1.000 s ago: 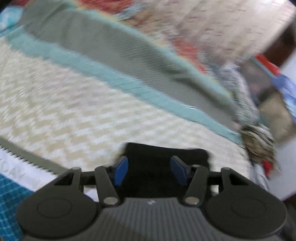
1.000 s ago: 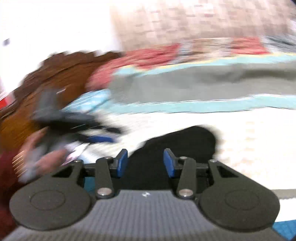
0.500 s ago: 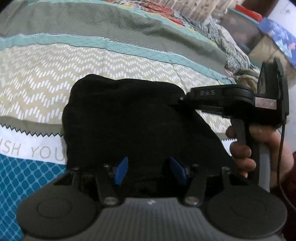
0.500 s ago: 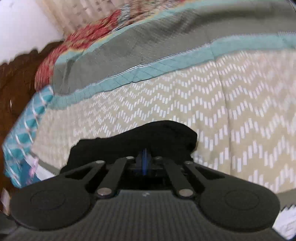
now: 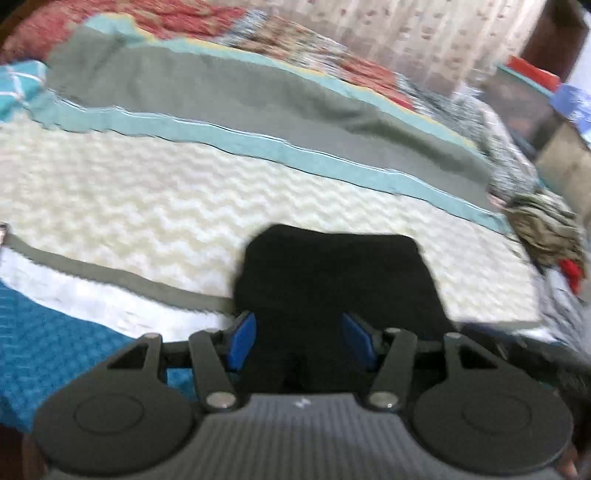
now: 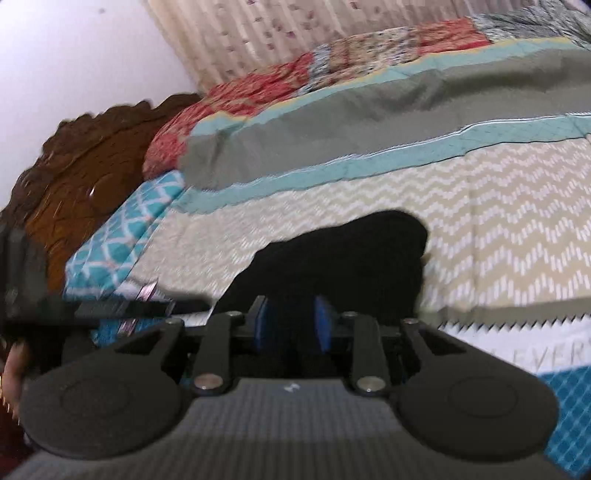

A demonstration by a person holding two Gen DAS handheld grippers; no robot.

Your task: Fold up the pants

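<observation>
Our left hand-held gripper (image 5: 299, 341) has its blue pads (image 5: 242, 341) standing well apart, the black pants (image 5: 332, 280) lying between and beyond them with nothing pinched. Over on the right hand-held gripper (image 6: 290, 328), the pads (image 6: 322, 328) have just been parting again and now sit a narrow gap apart; dark cloth shows between them, though we cannot tell whether they touch it. The pants rest as a compact folded bundle (image 6: 340, 258) on the bed, on the cream zigzag band of the quilt (image 5: 129, 199), its near edge by the white lettered stripe (image 6: 517, 343). In the right view the other gripper's dark body (image 6: 92, 308) reaches in from the left edge, with a bit of the hand (image 6: 11, 369) below it. Beyond the quilt we see teal and grey bands, a red patterned cover (image 6: 258, 92), the wooden headboard (image 6: 85, 155) and a curtain (image 6: 295, 33). Both views are blurred.
</observation>
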